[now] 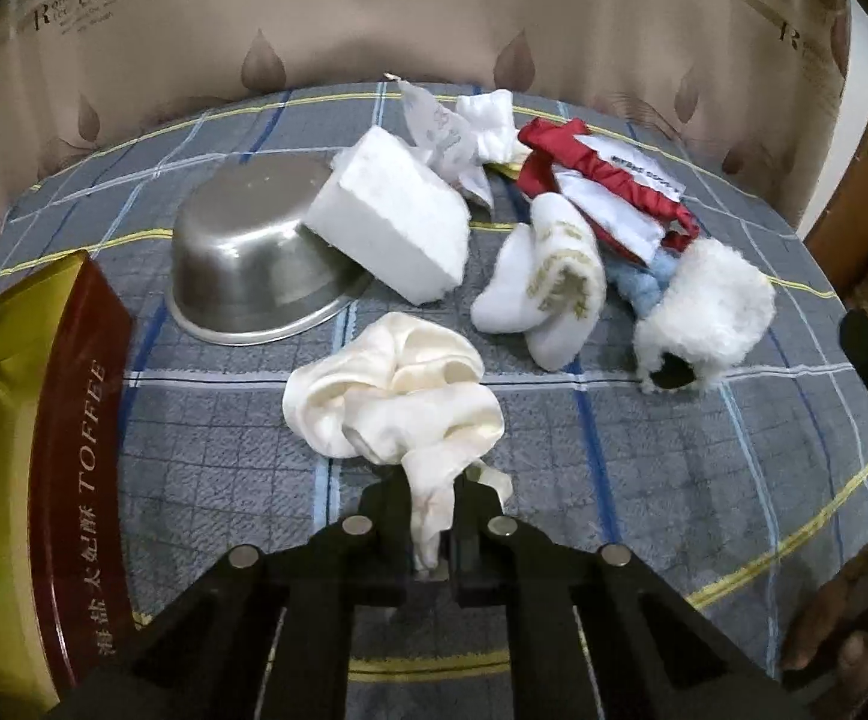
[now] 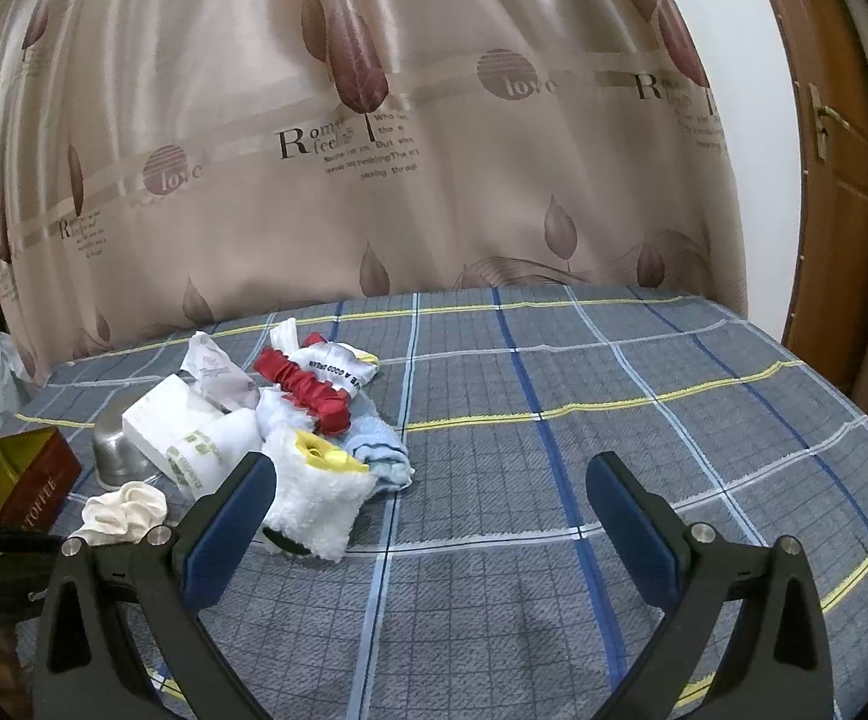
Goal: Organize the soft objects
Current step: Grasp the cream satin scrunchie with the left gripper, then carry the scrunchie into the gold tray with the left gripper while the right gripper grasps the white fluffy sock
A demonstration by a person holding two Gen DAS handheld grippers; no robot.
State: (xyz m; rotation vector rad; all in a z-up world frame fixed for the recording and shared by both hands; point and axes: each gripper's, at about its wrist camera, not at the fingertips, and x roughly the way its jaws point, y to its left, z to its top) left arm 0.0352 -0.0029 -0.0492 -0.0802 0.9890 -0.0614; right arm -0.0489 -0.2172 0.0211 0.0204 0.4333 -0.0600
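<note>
So the left gripper [image 1: 431, 516] is pinching a tail of the cream scrunchie [image 1: 395, 387], clamped tight on the fabric, while the rest of it is still lying bunched on the plaid cover [image 1: 643, 480] just ahead. The right gripper [image 2: 431, 510] is hanging over bare cover with its jaws wide apart, holding nothing. Looks like things are only getting started: the toffee tin [image 1: 32, 480] on the left is showing nothing inside from here, and further back the pile is sitting unsorted, white socks [image 1: 547, 285], fluffy white piece [image 1: 709, 312], foam block [image 1: 398, 222] leaning on the steel bowl [image 1: 242, 264], red scrunchie [image 1: 607, 180]. The cream one's looking silky, ruffled and floppy
</note>
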